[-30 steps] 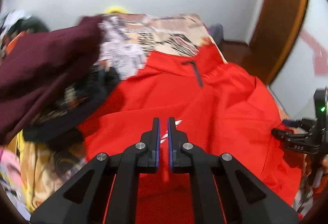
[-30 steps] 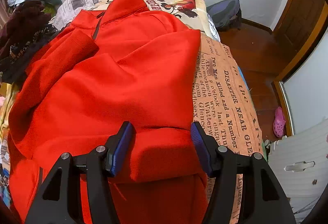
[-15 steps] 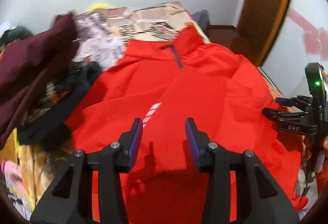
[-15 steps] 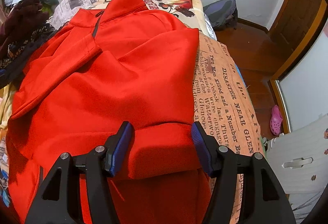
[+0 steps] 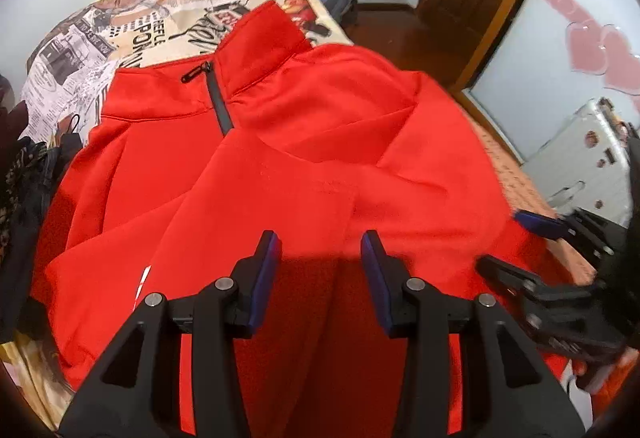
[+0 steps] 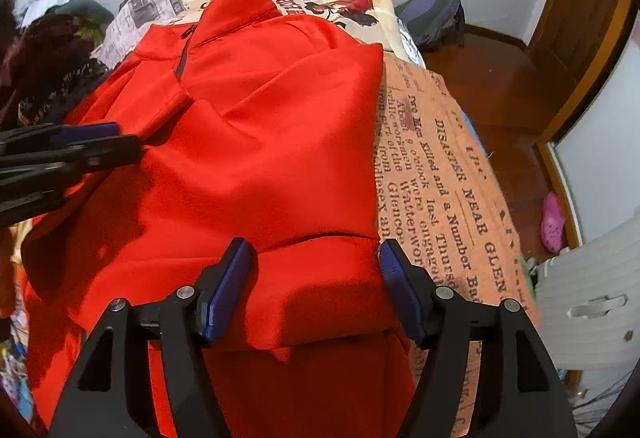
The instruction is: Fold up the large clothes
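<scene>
While comparing with a second back: left gripper (image 5: pixel 320 250) went from nearly pinched together to spread wide
What that means: probably let go after laying a panel over, fold step looks done
Left fingers: wide apart, holding nothing, just above the cloth
Right gripper (image 6: pixel 314 258): fingers wide too, straddling the folded lower edge, not clamping
Red jacket (image 5: pixel 280 141): spread on the bed (image 6: pixel 448 173), collar and zip at the far end
Look: sleeves tucked in, near end doubled over, few creases
Side pile: dark clothes (image 5: pixel 28 189) at left
</scene>
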`<state>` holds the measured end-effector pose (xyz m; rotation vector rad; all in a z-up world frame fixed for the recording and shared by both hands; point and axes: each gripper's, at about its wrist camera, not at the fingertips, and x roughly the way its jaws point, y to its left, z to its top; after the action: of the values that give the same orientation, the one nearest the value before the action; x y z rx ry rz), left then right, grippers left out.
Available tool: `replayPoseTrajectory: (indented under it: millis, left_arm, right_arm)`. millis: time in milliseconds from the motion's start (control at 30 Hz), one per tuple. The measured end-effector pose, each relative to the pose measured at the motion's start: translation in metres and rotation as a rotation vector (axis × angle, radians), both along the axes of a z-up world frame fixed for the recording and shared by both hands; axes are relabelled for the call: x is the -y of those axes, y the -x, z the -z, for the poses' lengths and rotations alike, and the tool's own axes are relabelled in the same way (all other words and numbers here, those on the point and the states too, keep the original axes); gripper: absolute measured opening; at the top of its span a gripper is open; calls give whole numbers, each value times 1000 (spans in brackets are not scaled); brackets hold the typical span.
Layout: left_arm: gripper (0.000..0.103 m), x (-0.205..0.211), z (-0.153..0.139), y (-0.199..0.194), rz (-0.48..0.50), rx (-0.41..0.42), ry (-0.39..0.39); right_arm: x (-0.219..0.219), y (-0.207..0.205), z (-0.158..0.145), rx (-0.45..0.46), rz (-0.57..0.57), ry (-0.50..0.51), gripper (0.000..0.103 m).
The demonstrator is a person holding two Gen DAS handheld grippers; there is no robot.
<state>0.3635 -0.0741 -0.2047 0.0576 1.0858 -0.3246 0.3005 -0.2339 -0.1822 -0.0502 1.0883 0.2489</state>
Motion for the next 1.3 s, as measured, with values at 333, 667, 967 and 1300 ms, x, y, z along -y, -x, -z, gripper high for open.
replayPoseTrajectory:
  millis: [333,667,967,1300]
  left_arm:
    - [2,-22,-11,3,-75,54,24]
    - [2,-108,-85,57,-214,257,83]
    - [2,-172,-110,121,-389,393,14]
    - [2,-216,-35,172,-497,165,-26]
  right_arm:
    - [8,-2,5,-25,23,-71,71]
    - [7,-4,5,-22,24,-54,71]
    - [2,-3,4,-9,22,-12,71]
    - [0,-4,3,-7,27,7,71]
